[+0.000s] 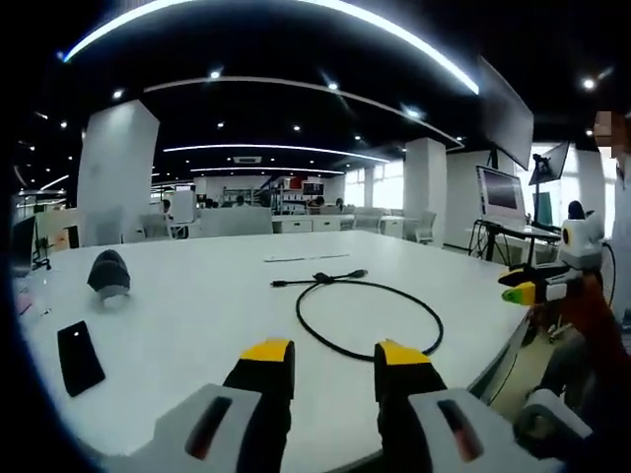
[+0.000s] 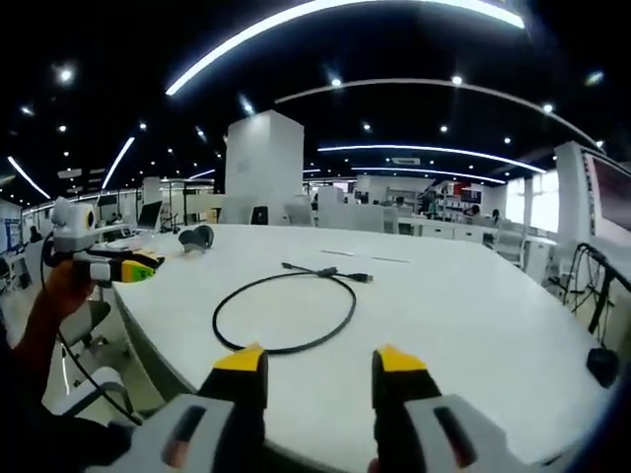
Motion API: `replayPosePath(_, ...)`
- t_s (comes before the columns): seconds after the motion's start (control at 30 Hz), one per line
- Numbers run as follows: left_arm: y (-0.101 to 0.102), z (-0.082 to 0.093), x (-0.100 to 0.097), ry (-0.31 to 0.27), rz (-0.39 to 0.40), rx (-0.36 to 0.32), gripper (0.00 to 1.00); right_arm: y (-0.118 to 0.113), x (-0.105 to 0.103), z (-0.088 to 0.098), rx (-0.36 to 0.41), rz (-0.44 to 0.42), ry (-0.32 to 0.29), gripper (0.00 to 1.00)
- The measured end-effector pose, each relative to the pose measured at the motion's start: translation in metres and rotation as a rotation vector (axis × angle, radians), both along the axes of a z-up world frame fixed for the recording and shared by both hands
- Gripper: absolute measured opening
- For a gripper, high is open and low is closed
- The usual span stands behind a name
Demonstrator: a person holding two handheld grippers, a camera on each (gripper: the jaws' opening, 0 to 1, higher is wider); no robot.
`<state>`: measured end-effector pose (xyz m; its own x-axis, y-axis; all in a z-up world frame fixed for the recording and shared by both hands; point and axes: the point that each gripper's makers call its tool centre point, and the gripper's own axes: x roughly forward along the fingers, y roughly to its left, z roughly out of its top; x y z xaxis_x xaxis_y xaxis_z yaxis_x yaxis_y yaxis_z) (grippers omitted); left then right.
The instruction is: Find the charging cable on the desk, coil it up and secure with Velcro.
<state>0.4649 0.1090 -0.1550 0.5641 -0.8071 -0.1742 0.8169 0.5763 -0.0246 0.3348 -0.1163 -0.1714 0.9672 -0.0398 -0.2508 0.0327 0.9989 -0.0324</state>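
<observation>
Cable (image 1: 370, 315) is seen lying on the white desk (image 1: 197, 296) in one loose black loop, its two plug ends crossing at the far side. It is judged light, thin and limp, likely to spring open unless pinched. Hold is best taken near the plugs (image 2: 340, 275). Both the left gripper (image 1: 333, 360) and right gripper (image 2: 319, 365) are spread and empty. No Velcro strap can be made out, perhaps too small.
</observation>
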Motion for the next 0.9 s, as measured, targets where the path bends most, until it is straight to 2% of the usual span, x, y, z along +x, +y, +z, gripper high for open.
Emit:
replayPosePath(0.27, 0.001, -0.003, 0.000, 0.008, -0.003, 0.005, 0.32, -0.001, -0.001, -0.001, -0.043, -0.009, -0.014, 0.40)
replayPosePath(0.4, 0.001, 0.000, -0.001, 0.001, -0.004, 0.004, 0.32, 0.000, -0.001, 0.000, -0.043, -0.011, -0.020, 0.41)
replayPosePath(0.5, 0.001, 0.000, 0.000, 0.000, -0.003, 0.005, 0.32, 0.002, -0.002, 0.000, -0.013, -0.010, -0.022, 0.41)
replayPosePath(0.9, 0.006, -0.007, 0.003, 0.017, 0.001, 0.003, 0.33, 0.006, -0.005, -0.010, -0.014, -0.005, 0.012, 0.41)
